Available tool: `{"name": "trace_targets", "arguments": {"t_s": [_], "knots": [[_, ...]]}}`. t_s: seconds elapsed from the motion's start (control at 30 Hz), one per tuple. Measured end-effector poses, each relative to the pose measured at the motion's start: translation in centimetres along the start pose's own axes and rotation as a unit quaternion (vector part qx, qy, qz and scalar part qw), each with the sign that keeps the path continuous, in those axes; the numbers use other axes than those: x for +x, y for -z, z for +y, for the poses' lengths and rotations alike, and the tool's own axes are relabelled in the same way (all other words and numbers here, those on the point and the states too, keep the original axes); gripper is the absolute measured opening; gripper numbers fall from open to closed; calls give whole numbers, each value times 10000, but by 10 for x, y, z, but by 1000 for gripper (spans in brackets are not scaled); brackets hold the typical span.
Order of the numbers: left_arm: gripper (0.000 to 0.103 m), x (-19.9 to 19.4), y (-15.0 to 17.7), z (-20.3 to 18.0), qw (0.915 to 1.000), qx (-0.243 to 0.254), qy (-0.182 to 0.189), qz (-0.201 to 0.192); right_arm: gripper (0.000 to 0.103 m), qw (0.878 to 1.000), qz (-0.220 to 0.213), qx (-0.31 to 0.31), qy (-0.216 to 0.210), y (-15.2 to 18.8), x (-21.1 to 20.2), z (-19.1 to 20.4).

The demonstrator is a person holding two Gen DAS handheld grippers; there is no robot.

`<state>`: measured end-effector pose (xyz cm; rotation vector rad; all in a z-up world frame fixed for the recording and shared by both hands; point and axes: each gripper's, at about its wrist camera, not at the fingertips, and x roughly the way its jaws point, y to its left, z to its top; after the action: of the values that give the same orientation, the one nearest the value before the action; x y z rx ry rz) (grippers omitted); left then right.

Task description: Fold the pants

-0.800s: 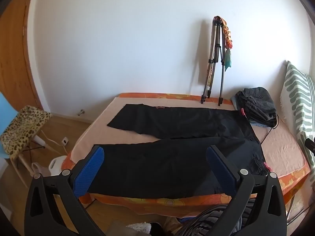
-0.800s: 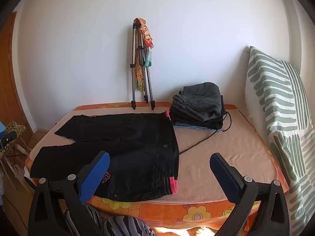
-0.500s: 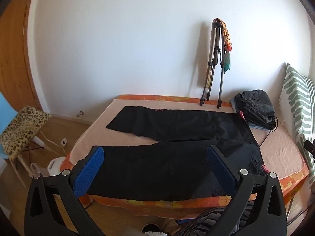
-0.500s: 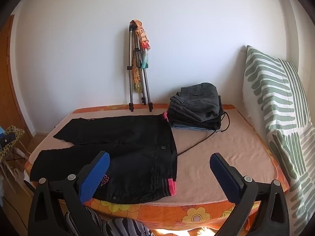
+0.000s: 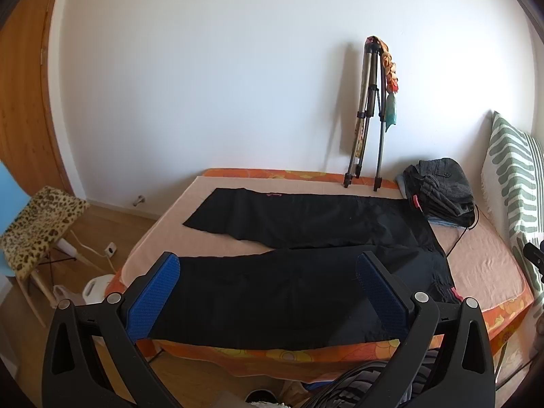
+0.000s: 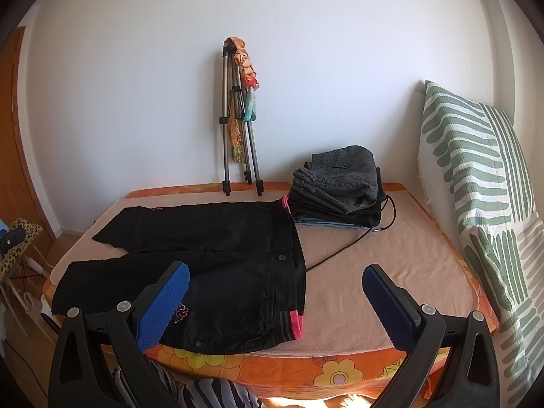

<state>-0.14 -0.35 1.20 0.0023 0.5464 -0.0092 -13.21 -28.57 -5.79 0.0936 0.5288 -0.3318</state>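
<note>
pants (image 5: 306, 258) lay flat, unfolded, on bed (image 6: 391, 268); both grippers, left (image 5: 268, 292) and right (image 6: 277, 302), hovered wide open, empty. best pinched far leg's hem and waistband, then drew evenly over near leg.

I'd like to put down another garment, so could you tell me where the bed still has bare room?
Free: the bed between the pants waistband and the striped pillow, crossed by a thin cable. Crowded: the left half, and the clothes pile at the wall.

Bright, sharp daylight; fisheye edges curve, corners vignette black.
</note>
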Motion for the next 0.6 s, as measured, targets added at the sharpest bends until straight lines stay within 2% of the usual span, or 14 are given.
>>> {"name": "trace_targets", "arguments": {"t_s": [0.6], "knots": [[103, -1, 2, -1, 10000, 5, 18, -33, 103, 10000, 8, -28, -26, -2, 0, 4]]}}
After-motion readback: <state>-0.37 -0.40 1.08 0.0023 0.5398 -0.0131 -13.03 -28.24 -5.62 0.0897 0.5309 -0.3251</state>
